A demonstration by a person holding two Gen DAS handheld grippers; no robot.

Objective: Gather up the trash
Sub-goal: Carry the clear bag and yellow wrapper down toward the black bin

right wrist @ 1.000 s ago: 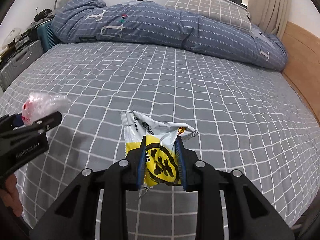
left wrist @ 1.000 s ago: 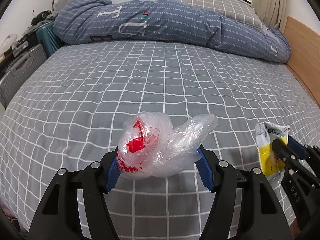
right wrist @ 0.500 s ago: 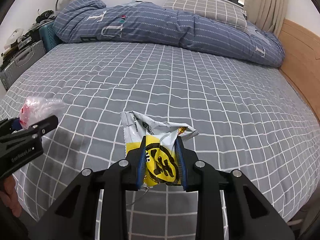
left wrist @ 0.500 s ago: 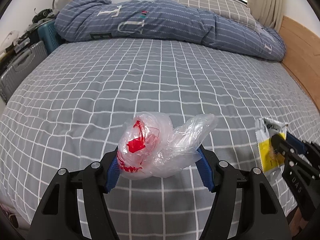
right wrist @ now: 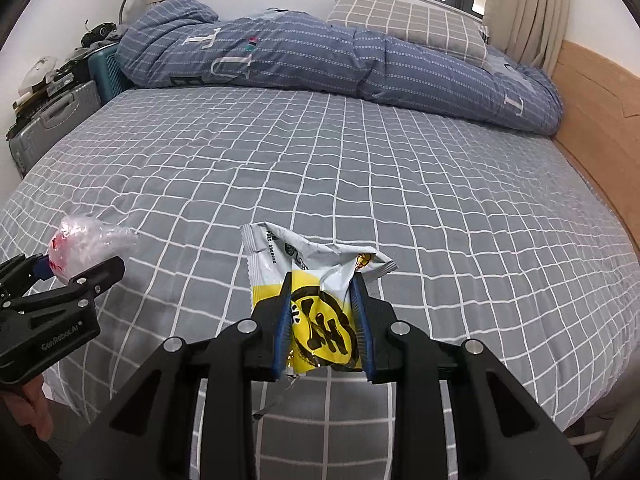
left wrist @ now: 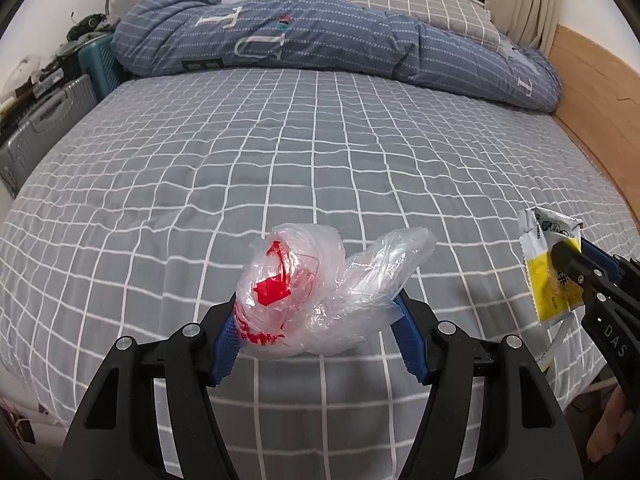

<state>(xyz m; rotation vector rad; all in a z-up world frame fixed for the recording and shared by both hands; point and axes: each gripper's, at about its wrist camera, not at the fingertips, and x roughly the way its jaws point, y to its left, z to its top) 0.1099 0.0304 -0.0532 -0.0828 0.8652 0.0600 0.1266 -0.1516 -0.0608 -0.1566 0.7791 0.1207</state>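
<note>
My left gripper is shut on a crumpled clear plastic bag with red print and holds it above the near edge of the bed. My right gripper is shut on a white and yellow snack wrapper with black print, also above the near bed edge. The wrapper and right gripper show at the right of the left wrist view. The bag and left gripper show at the left of the right wrist view.
The bed's grey checked sheet spreads ahead. A blue duvet and a checked pillow lie at the far end. A wooden bed frame runs along the right. Suitcases stand at the left.
Both grippers have drawn back toward the near edge of the bed and risen slightly, each still holding its piece of trash. More of the bed front shows.
</note>
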